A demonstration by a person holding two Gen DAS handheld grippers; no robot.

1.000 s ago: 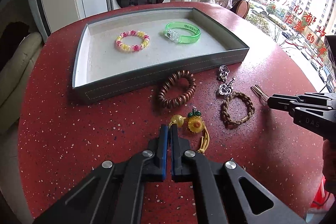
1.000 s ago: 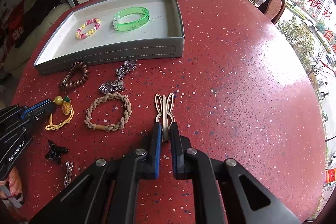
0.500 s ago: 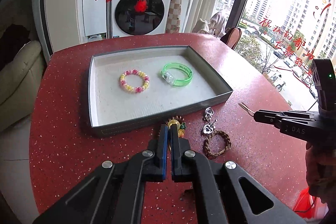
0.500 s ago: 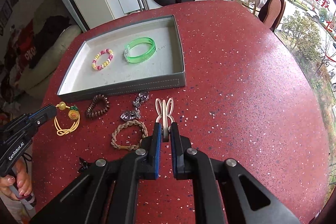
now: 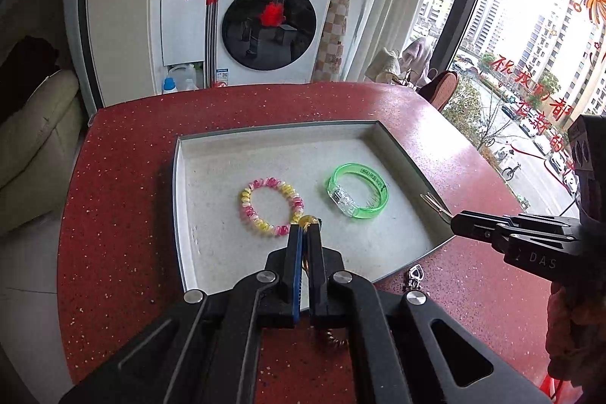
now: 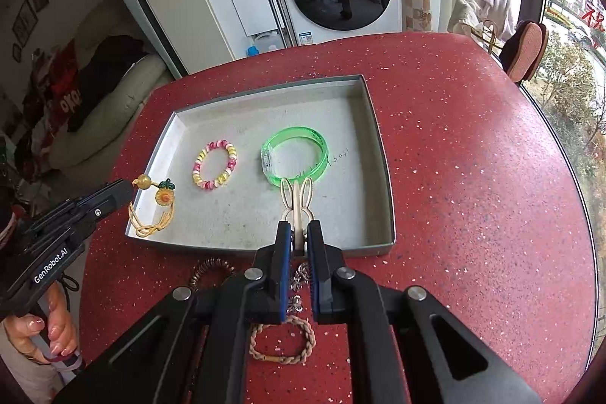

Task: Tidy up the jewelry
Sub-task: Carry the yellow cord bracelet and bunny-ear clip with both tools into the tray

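Round red speckled stone table (image 5: 125, 177), white front-loading washing machine (image 5: 272, 25) at the far wall, cream sofa (image 5: 34, 135) on the left, tall daylight window (image 5: 530, 36) on the right showing apartment towers, pale tiled floor (image 5: 26, 309).

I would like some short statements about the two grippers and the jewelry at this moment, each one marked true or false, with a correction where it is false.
1. The right gripper is shut on the rabbit-ear hair clip. True.
2. The left gripper is open and holds nothing. False: it is shut on the yellow cord bracelet with a sunflower charm.
3. The green bangle lies on the red table outside the tray. False: it lies inside the grey tray.
4. The pink and yellow bead bracelet lies inside the tray. True.
5. The braided rope bracelet is on the table, outside the tray. True.
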